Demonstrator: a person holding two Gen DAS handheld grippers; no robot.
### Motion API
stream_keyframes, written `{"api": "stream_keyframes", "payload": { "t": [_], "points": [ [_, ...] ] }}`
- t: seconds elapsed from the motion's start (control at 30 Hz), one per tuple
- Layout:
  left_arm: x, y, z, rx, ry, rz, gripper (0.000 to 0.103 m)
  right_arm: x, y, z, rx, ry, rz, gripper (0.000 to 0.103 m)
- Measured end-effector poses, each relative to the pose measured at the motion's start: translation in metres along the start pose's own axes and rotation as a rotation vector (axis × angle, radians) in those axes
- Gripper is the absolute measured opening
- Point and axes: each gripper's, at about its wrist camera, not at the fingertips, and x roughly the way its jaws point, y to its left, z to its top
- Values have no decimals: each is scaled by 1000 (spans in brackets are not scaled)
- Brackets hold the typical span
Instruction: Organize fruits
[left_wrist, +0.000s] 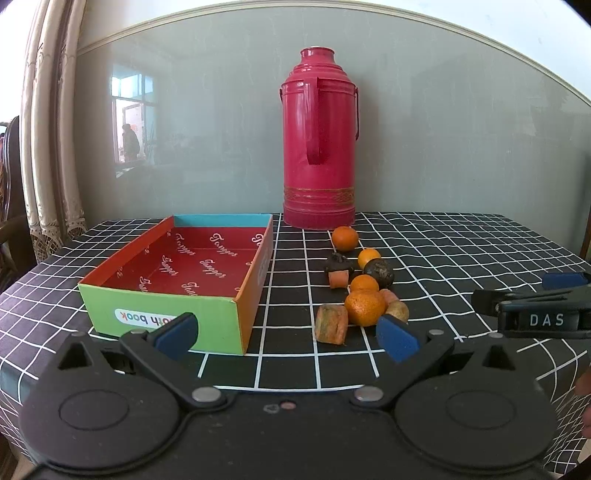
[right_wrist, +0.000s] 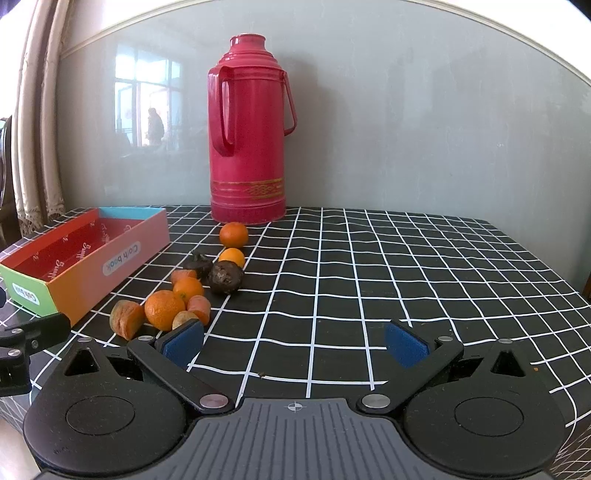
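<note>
while both grippers hover low over the checked surface (right_wrist: 369, 258), the left gripper (left_wrist: 286, 338) has its jaws spread wide and empty, and the right gripper (right_wrist: 295, 341) likewise stands wide with nothing between its blue pads. the fruits (left_wrist: 364, 284) lie loose in a cluster at the centre of the left wrist frame, just right of the colourful box (left_wrist: 166, 314), whose red inside holds nothing. a red thermos (left_wrist: 319, 140) stands upright behind them, upper centre, near the farthest orange (left_wrist: 345, 238).
</note>
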Motion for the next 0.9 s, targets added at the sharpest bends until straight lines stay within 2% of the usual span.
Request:
{"api": "stream_keyframes", "payload": {
  "t": [0.6,0.73,0.9],
  "points": [
    [0,-2,0,4,3,2,97,0,1,0,-4,2,0,103],
    [2,-2,1,-2,26,3,97,0,0,0,0,-6,-5,103],
    [7,-6,2,-17,48,-60,96,1,-8,2,10,-2,-14,103]
  ]
}}
